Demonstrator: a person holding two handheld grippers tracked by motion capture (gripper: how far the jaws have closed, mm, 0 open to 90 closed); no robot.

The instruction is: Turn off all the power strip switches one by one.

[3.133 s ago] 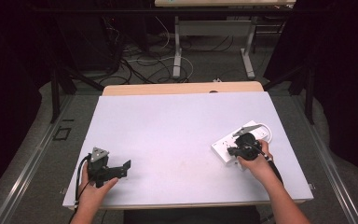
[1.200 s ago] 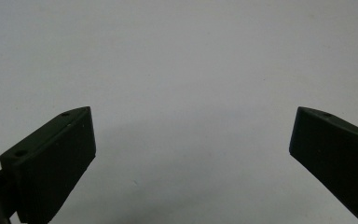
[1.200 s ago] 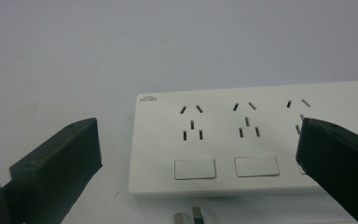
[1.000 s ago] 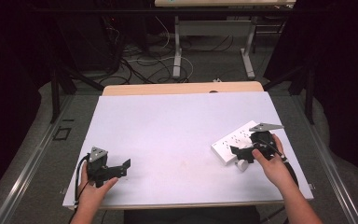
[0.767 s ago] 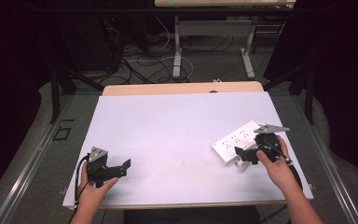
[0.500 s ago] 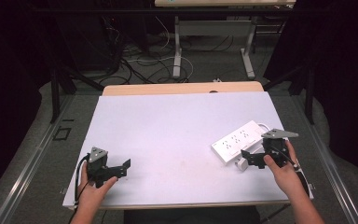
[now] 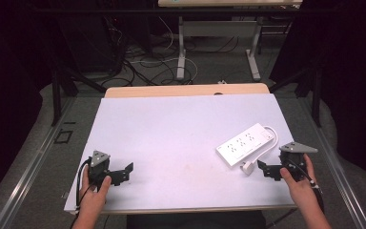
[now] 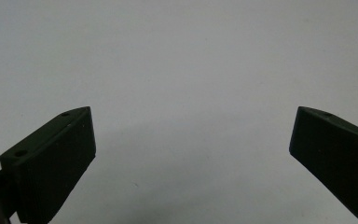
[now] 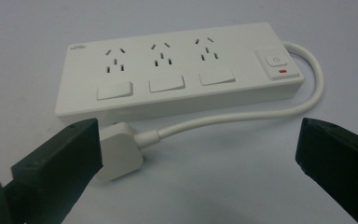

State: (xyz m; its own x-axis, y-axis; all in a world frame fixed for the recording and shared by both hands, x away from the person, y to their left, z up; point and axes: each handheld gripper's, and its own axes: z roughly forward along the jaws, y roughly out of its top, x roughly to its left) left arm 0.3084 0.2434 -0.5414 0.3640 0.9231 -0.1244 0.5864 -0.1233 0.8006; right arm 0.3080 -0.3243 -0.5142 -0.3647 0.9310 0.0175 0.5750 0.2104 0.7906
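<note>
**Right gripper lining up on the power strip's plug**

I am working at the near right corner of the white table (image 7: 181, 129). The white power strip (image 7: 245, 144) is lying flat there, sockets up, angled away toward the right edge. Its cord (image 7: 272, 140) is looping out from the far end and curving back along the near side to the white plug (image 7: 248, 167), which is resting on the table just beside the strip's near end.

I am holding the right gripper (image 7: 265, 169) low over the table just to the right of the plug, with its jaws spread wide and holding nothing. In the right gripper view the plug (image 9: 119, 151) is sitting just beside the left jaw, partly behind it, while the cord (image 9: 242, 116) is running across the gap between the jaws and the strip (image 9: 177, 70) is lying beyond.

I am resting the left gripper (image 7: 124, 172) at the near left of the table, well apart from the strip. Its jaws are also standing wide, with bare table between them in the left gripper view.

I judge the step in hand to be the approach to the plug, with the grasp not yet made. The next move calls for shifting the right gripper sideways until the plug body sits centred between the jaws, then closing on the body and not on the cord.
</note>
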